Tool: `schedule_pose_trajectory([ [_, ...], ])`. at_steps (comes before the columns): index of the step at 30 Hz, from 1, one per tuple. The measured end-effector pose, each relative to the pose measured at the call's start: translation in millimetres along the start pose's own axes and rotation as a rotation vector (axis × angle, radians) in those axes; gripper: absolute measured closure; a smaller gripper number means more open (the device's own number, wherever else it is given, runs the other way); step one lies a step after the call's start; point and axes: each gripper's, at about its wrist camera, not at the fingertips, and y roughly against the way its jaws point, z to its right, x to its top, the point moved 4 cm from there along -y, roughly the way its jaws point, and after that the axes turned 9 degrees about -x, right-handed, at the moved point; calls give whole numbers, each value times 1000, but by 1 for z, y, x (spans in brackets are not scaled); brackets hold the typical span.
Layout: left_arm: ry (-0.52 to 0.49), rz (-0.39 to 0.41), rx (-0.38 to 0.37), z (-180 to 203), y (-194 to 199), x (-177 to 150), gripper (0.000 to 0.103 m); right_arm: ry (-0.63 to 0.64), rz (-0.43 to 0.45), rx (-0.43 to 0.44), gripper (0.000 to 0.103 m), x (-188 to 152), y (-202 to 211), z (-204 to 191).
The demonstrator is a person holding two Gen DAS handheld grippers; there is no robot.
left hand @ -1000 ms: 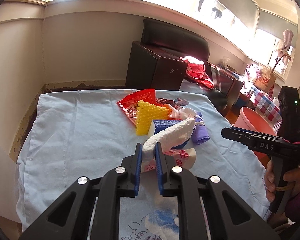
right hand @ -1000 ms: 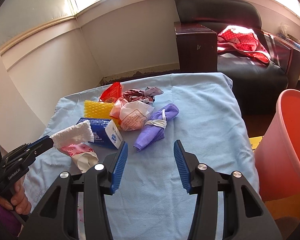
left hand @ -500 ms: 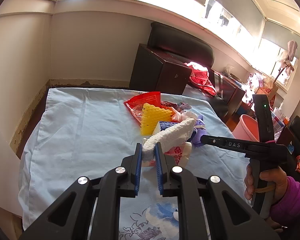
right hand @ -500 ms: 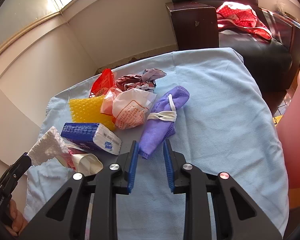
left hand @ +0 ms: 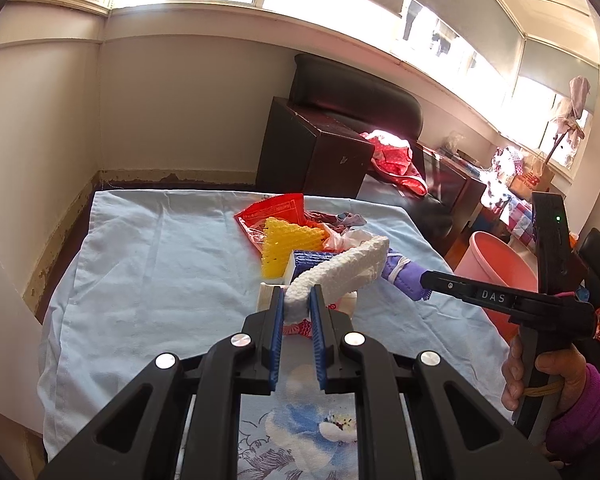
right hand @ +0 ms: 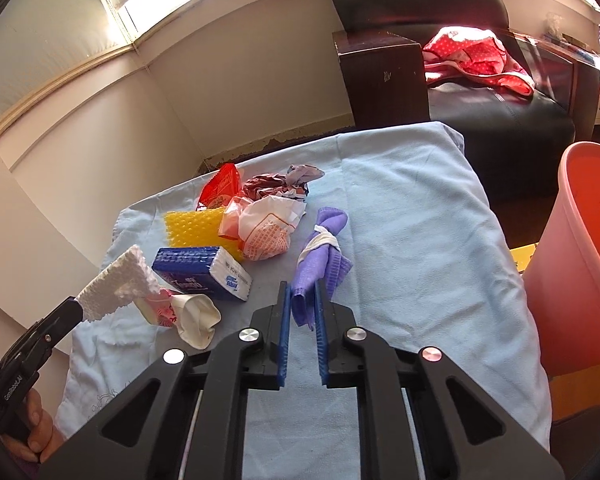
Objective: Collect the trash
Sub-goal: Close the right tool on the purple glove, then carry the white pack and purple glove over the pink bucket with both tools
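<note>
Between the right gripper (right hand: pixel 301 312) fingers, just closed: purple cloth's (right hand: pixel 320 256) near end off the desk (right hand: pixel 420 240), prob. for pink bin (right hand: pixel 580 260) at right. Left gripper (left hand: pixel 296 308) fingers pinch white foam strip (left hand: pixel 340 268), lifted clear.

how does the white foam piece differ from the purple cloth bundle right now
The white foam piece is stiff, netted and bare; the purple cloth bundle is soft, folded and tied round with a white band. The foam piece is lifted above the table in the left claw, while the bundle lies along the blue tablecloth, only its near end between the pads of the right claw. Both are pinched at one end by a shut claw.
</note>
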Motion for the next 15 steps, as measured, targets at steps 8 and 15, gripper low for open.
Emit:
schedule_pose_trajectory([
  [8,-14,14,-7,20,1,3,91,2,68,-11,92,-7,40,15],
  [15,-38,26,-22,44,2,5,91,-13,125,-15,92,-10,70,30],
])
